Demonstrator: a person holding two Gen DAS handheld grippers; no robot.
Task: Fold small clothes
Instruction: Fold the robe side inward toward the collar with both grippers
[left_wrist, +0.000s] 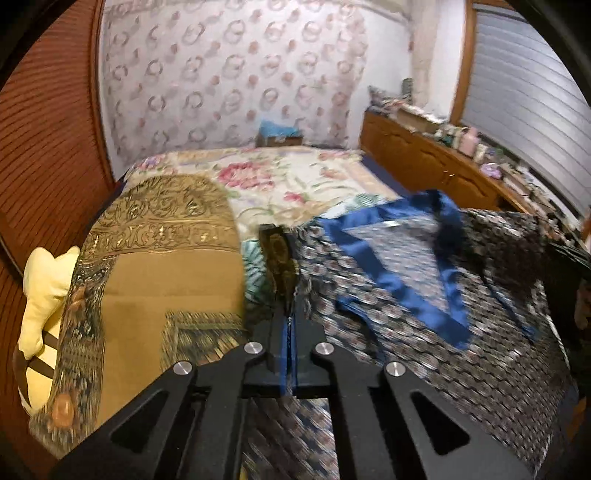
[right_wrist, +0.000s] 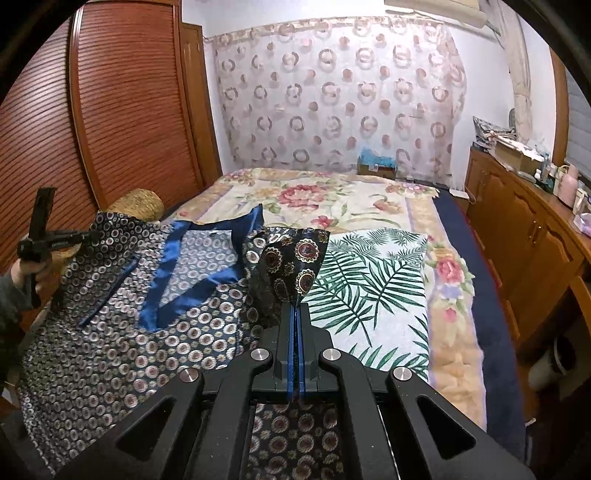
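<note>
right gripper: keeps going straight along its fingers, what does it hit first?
Likely the palm-leaf cloth on the bed, just beyond the patterned garment the right gripper is shut on. Depth is unclear.

No text, label or number can be read on anything here

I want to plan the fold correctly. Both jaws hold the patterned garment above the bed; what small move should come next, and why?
Probably lower both grippers together to lay the patterned garment flat on the leaf-print cloth. The left gripper and right gripper each pinch a lifted edge, and the blue collar faces up.
</note>
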